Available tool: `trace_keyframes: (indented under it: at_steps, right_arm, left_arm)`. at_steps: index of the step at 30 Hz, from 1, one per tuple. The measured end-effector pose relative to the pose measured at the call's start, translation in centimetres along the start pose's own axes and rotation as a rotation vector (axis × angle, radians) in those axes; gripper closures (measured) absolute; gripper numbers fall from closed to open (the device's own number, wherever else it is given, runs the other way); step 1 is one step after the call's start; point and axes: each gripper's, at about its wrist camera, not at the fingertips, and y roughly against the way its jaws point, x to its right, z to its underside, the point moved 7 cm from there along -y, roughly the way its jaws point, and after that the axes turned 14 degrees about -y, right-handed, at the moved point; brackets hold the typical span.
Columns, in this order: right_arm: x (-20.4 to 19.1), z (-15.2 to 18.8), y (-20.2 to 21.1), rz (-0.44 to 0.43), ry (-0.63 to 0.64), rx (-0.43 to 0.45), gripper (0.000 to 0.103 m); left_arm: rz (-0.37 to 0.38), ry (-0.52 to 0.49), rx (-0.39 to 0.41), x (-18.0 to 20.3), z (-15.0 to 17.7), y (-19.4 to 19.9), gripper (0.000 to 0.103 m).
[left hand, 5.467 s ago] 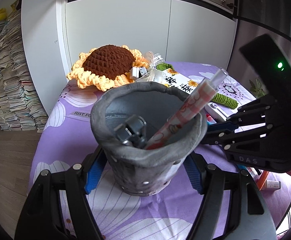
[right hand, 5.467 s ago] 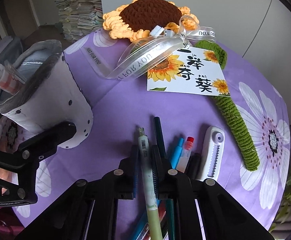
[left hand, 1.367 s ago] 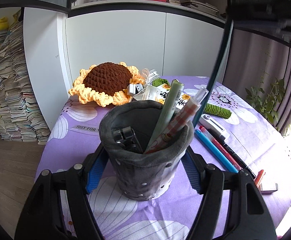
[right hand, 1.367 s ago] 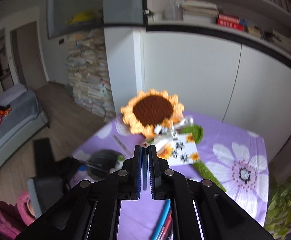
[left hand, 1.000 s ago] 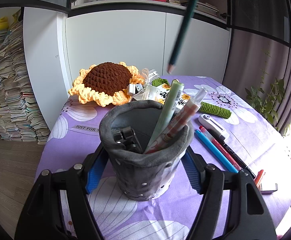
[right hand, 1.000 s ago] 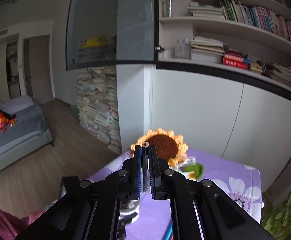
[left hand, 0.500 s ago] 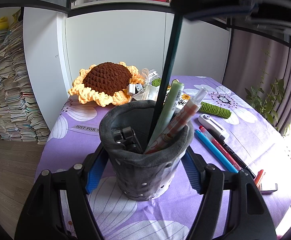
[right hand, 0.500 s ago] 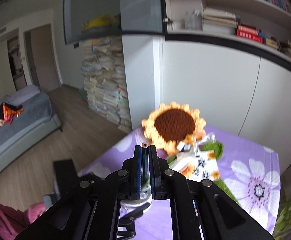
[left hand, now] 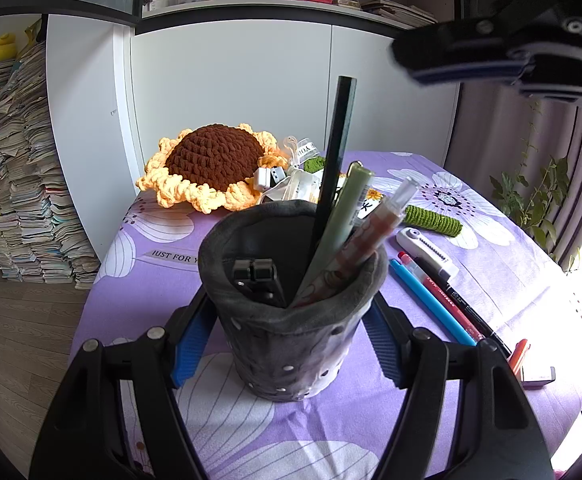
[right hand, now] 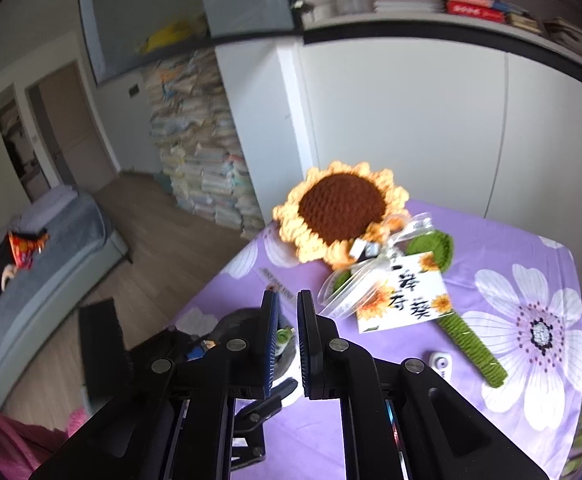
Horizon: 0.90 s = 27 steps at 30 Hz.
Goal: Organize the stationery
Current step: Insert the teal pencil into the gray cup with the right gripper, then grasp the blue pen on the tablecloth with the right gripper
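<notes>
My left gripper (left hand: 291,316) is shut on the grey felt pen holder (left hand: 291,328), which stands on the purple flowered tablecloth (left hand: 511,280). The holder holds a dark green pencil (left hand: 337,160), a pale green pen (left hand: 343,220), a patterned red pen (left hand: 367,236) and a black clip (left hand: 257,280). My right gripper (right hand: 287,300) is open and empty, up in the air above the holder (right hand: 235,324); it shows at the top right of the left wrist view (left hand: 503,56). A blue pen (left hand: 427,300), a red pen (left hand: 443,296) and a black pen (left hand: 467,308) lie right of the holder.
A crochet sunflower (left hand: 211,164) with a green stem (left hand: 431,218), ribbon and card (right hand: 403,300) lies at the back of the table. A white correction tape (left hand: 427,246) and an orange item (left hand: 517,354) lie on the right. Stacked papers (left hand: 15,176) stand on the floor at the left.
My right gripper has opened and let go of the dark green pencil, which now stands in the holder. The gripper has drawn up and off to the right. The left gripper has not moved.
</notes>
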Motion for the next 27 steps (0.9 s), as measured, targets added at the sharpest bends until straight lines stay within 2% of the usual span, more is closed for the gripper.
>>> trace_keyframes:
  at_steps: [4, 7, 10, 15, 27]
  right_arm:
    - [1.7, -0.6, 2.1, 0.032, -0.041, 0.061, 0.088]
    - [3.7, -0.2, 1.6, 0.1, -0.075, 0.041, 0.063]
    - [5.9, 1.7, -1.0, 0.189, -0.079, -0.051, 0.063]
    - [8.5, 4.3, -4.0, 0.24, -0.093, -0.151, 0.063]
    - [9.7, 6.6, -7.6, 0.227, -0.113, -0.241, 0.063]
  left_arm:
    - [0.0, 0.0, 0.0, 0.0, 0.0, 0.0, 0.033]
    - [0.0, 0.0, 0.0, 0.0, 0.0, 0.0, 0.033]
    - [0.001, 0.0, 0.0, 0.0, 0.0, 0.0, 0.033]
    - [0.001, 0.0, 0.0, 0.0, 0.0, 0.0, 0.032]
    - [0.001, 0.0, 0.0, 0.0, 0.0, 0.0, 0.032]
